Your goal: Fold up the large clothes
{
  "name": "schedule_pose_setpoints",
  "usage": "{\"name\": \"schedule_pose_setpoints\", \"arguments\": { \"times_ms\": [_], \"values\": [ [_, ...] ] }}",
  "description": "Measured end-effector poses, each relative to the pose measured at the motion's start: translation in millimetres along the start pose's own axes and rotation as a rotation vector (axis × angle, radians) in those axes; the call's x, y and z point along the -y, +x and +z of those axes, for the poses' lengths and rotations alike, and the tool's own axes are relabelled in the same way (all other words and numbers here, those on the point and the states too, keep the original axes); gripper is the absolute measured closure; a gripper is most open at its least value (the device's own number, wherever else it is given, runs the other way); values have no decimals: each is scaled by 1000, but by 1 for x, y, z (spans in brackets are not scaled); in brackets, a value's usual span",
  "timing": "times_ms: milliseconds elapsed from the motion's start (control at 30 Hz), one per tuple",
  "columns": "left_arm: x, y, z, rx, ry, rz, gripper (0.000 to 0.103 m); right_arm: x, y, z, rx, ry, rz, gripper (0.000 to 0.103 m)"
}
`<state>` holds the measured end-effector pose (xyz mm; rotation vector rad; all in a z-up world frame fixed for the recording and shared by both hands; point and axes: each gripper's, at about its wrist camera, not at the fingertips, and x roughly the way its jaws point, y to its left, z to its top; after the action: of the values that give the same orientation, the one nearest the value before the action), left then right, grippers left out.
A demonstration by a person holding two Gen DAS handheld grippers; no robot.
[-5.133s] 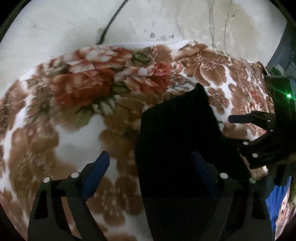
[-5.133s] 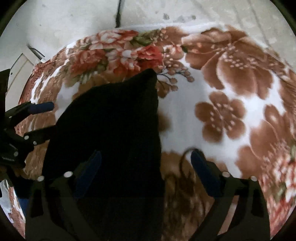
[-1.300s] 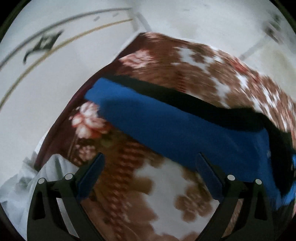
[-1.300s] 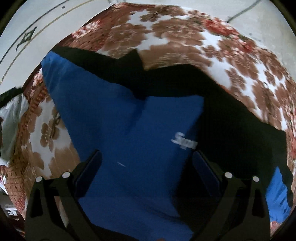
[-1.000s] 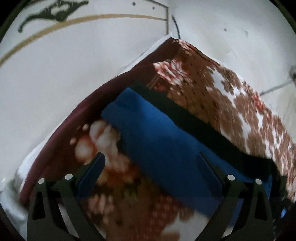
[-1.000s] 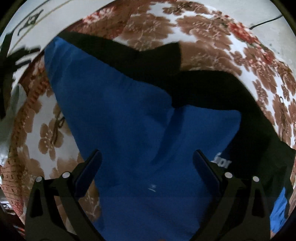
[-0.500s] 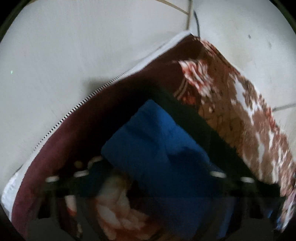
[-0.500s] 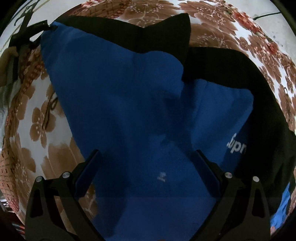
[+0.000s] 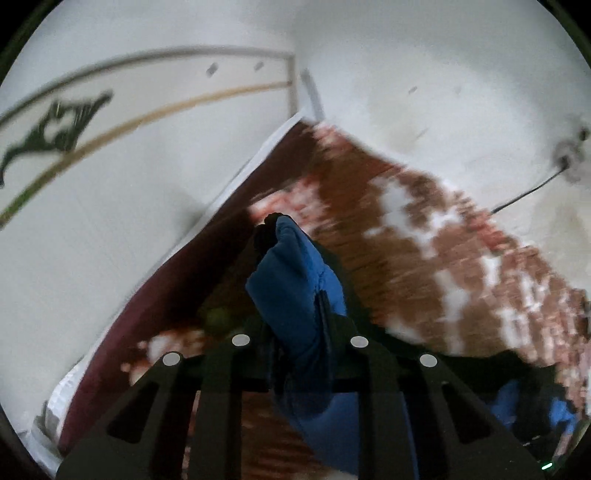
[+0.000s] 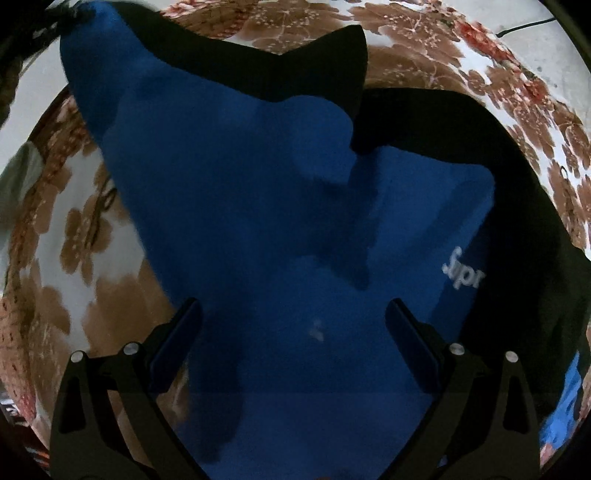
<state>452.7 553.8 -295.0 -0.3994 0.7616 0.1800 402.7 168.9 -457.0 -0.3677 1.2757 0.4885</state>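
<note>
A large blue and black garment (image 10: 258,206) with white lettering lies spread on a brown floral blanket (image 10: 480,74). My left gripper (image 9: 301,325) is shut on the blue sleeve end (image 9: 295,266), whose black cuff sticks up past the fingers, lifted off the blanket. My right gripper (image 10: 293,332) is open and empty, hovering over the blue body of the garment. The raised sleeve end shows at the top left of the right wrist view (image 10: 74,29).
The blanket (image 9: 461,258) covers a bed against a white wall (image 9: 406,74) and a white panel with a gold line (image 9: 110,147). A cable (image 9: 524,195) hangs on the wall. A pale cloth (image 10: 18,177) lies at the bed's left side.
My left gripper moved to the sleeve end, closed on it and lifted it. My right gripper stayed open and drifted closer over the blue body.
</note>
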Motion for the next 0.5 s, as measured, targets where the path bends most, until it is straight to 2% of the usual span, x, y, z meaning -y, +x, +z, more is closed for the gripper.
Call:
{"name": "schedule_pose_setpoints", "arguments": {
  "times_ms": [200,300,400,500],
  "values": [
    [101,-72,26,114,-6,-220,86,-22,8,-21,-8,-123,-2,5],
    [153,-86,31,114,2,-312,86,-33,22,-30,-32,-192,-39,5],
    [207,-96,24,112,24,-385,87,-36,28,-34,-16,-216,-64,4],
    [267,-97,13,69,42,-473,87,-36,32,-37,6,-217,-83,4]
  ]
}}
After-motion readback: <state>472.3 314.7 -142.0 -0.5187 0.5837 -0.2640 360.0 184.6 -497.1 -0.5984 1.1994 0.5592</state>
